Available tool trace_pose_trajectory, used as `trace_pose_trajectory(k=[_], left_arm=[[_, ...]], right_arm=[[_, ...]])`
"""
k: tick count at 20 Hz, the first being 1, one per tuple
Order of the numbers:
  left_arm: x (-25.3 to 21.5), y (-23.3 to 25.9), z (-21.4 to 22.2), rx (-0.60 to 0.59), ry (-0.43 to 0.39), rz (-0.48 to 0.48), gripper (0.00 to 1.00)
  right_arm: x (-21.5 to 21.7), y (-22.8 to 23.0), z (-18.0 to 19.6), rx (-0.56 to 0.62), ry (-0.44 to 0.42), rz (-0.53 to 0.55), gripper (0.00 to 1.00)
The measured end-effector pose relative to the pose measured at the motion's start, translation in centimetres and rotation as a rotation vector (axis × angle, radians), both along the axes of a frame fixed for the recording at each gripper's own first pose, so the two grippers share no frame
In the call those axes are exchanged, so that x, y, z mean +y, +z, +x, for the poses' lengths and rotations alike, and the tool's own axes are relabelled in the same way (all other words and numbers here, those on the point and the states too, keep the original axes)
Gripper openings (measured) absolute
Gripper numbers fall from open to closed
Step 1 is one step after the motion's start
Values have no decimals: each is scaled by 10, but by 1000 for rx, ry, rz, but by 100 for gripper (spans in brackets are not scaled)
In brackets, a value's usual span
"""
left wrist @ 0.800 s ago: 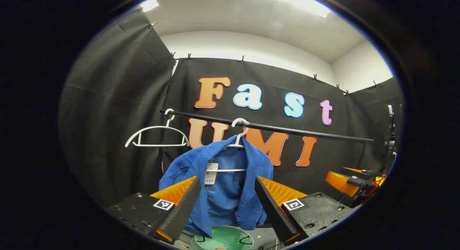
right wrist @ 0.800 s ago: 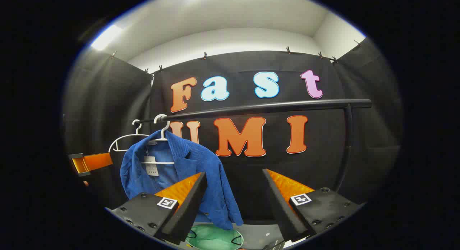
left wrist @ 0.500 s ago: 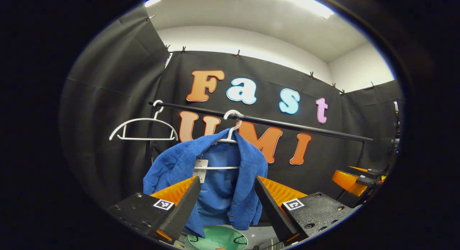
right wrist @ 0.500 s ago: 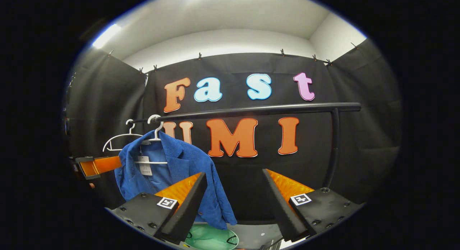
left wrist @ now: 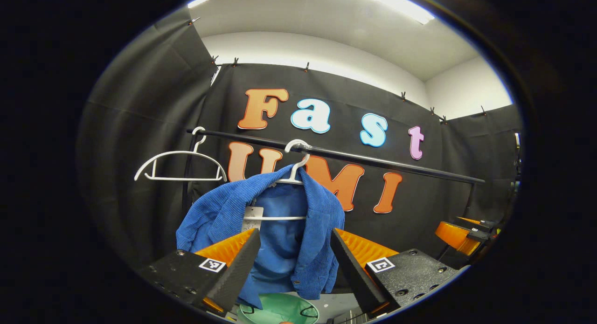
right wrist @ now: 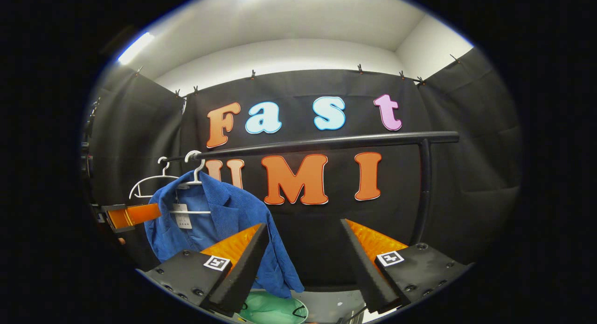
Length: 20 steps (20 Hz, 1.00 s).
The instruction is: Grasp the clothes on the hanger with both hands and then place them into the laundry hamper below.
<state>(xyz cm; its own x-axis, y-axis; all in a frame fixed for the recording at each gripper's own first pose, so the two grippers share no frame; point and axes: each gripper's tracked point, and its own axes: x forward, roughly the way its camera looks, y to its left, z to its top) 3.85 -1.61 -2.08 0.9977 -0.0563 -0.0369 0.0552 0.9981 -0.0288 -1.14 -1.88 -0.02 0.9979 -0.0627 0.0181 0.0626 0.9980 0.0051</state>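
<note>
From the left gripper view I see the blue jacket point(left wrist: 284, 230) hanging on a white hanger point(left wrist: 293, 172) whose hook sits over the black rail point(left wrist: 336, 155). My left gripper point(left wrist: 295, 268) is spread wide, its fingers point(left wrist: 238, 272) apart with the jacket's lower half framed between them — nothing is pinched, and I cannot tell whether either finger touches the cloth. A paper tag point(left wrist: 252, 217) dangles inside the collar, just above the hanger's crossbar. To the left on the same rail hangs a second hanger point(left wrist: 179, 165), white and bare. Directly under the jacket's hem sits the green laundry hamper point(left wrist: 277, 311), its rim at the bottom edge of the view. Off to the right, low down, I see the right gripper point(left wrist: 459, 233), well apart from the jacket.

From the right gripper view the jacket point(right wrist: 219, 230) hangs to the left of centre and the rail point(right wrist: 326, 143) runs across to an upright post point(right wrist: 422, 189) on the right. My right gripper point(right wrist: 303, 268) is also spread open, with bare booth wall between its fingers point(right wrist: 242, 268); the left finger overlaps the jacket's edge in the picture only. The hamper point(right wrist: 273, 310) lies below the hem. The left gripper point(right wrist: 130, 216) shows beside the jacket's far shoulder.
</note>
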Motion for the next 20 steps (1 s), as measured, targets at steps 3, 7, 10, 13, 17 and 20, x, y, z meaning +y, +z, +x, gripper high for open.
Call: trace_pose_trajectory(k=[3, 7, 10, 13, 17, 20], left_arm=[[4, -5, -5, -4, 34, -7, 95], [16, -9, -11, -19, 99, -12, 96], [33, -16, -11, -7, 146, 0, 95], [50, -27, -4, 24, 179, 1, 95], [74, -46, 8, 63, 210, 0, 95], [89, -61, 19, 99, 222, -8, 92]], right_arm=[[8, -7, 3, 10, 38, -1, 99], [28, -21, 17, 31, 113, 8, 99], [53, -36, 36, 54, 176, 13, 99], [79, -52, 62, 78, 227, 21, 99], [114, -70, 96, 99, 272, 34, 92], [134, -84, 124, 104, 280, 45, 99]])
